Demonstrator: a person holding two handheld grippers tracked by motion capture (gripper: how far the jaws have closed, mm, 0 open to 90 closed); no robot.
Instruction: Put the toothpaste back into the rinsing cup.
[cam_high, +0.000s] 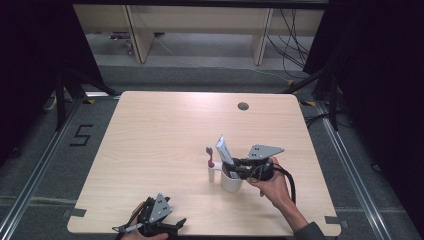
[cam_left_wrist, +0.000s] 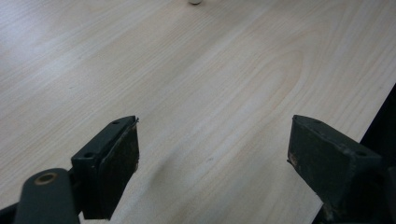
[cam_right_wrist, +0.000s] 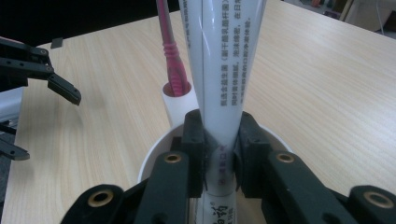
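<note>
My right hand-held gripper has its jaws clamped on the white tube, which stands upright in the white cup on the counter. My left hand-held gripper rests wide open and empty at the near edge, well apart.

Left gripper: held low at the near table edge by the left hand, jaws standing wide apart with nothing between them, grey plate on top.

Right gripper: carried by the right hand, forearm entering from the lower right, wrist bent inward. Jaws closed, pads pressing from both sides on what they grip.
</note>
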